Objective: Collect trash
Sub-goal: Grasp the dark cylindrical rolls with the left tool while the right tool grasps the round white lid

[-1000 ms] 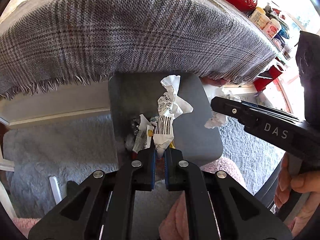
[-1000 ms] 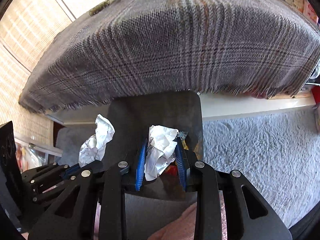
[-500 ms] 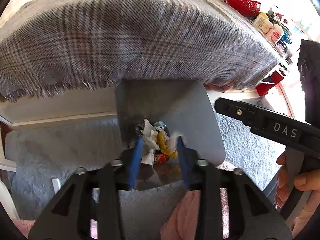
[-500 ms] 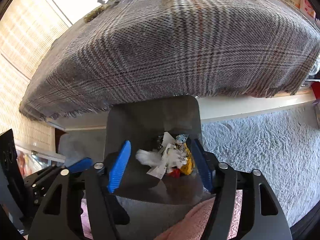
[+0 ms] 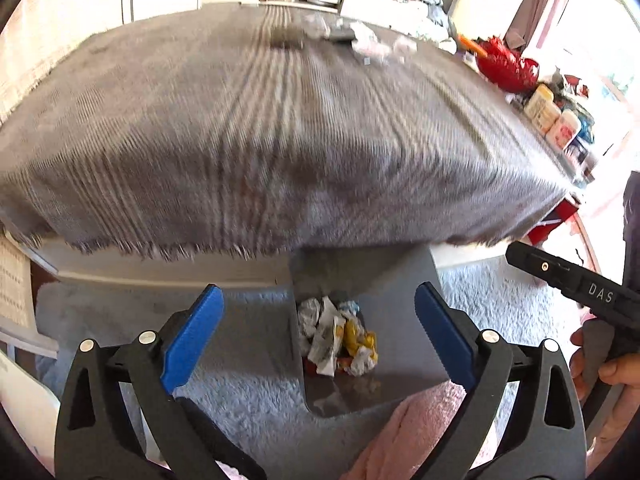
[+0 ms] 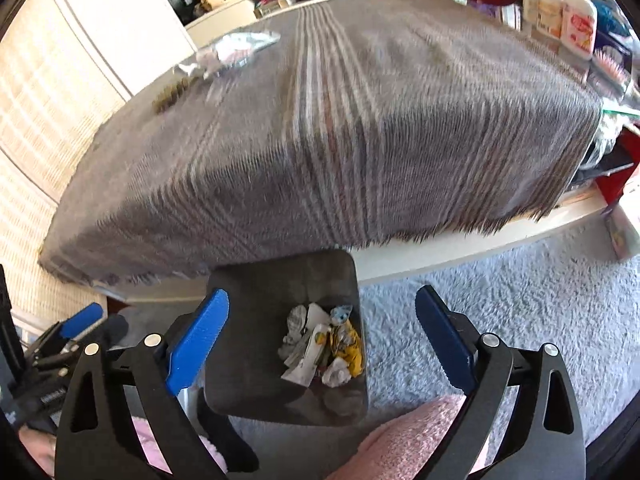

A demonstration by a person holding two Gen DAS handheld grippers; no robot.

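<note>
Trash (image 6: 322,346), a heap of crumpled paper and wrappers, is sitting at the bottom of the grey bin (image 6: 280,280) on the fluffy carpet (image 6: 500,300), right below the edge of the plaid-covered table (image 6: 340,120). Left gripper (image 5: 316,332) is spread wide with nothing in it, and so is the right gripper (image 6: 322,334), both above the bin.

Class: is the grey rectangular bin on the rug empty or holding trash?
Holding trash: crumpled white and yellow wrappers lie at the grey bin's bottom, well below its rim.
</note>
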